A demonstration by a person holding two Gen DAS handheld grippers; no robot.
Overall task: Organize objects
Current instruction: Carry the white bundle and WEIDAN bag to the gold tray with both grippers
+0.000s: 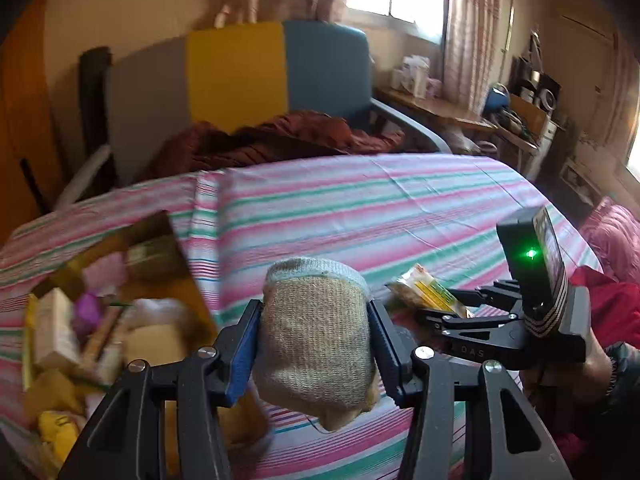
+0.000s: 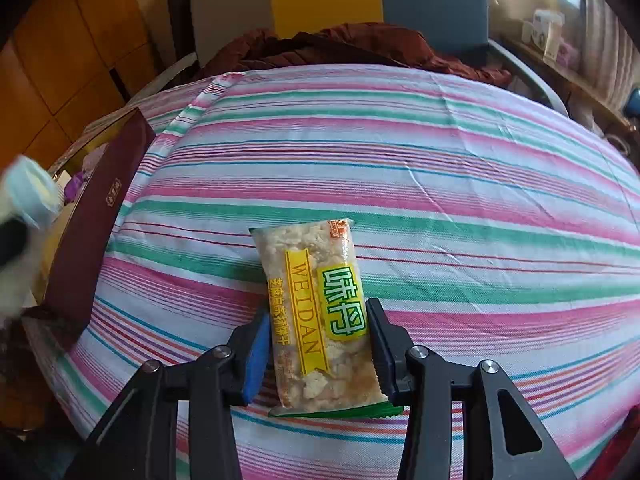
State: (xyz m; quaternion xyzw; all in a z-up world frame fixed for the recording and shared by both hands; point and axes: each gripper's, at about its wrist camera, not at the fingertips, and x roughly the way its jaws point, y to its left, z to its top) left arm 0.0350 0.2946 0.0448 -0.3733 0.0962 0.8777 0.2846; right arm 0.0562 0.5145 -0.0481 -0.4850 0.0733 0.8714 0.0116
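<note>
My left gripper (image 1: 314,346) is shut on a beige rolled sock (image 1: 316,336) with a pale grey cuff, held above the striped bed sheet (image 1: 360,208). My right gripper (image 2: 318,350) is shut on a clear snack packet (image 2: 316,312) with a yellow and green label, held just over the sheet. The right gripper (image 1: 436,312) with its packet (image 1: 424,288) also shows at the right of the left wrist view. An open dark red box (image 2: 92,216) holding several items sits at the left; it is blurred in the left wrist view (image 1: 120,300).
A grey, yellow and blue headboard (image 1: 240,76) stands behind the bed with a dark red blanket (image 1: 280,140) bunched before it. A cluttered desk (image 1: 440,108) lies to the right under a window. A pink quilt (image 1: 612,236) is at the right edge.
</note>
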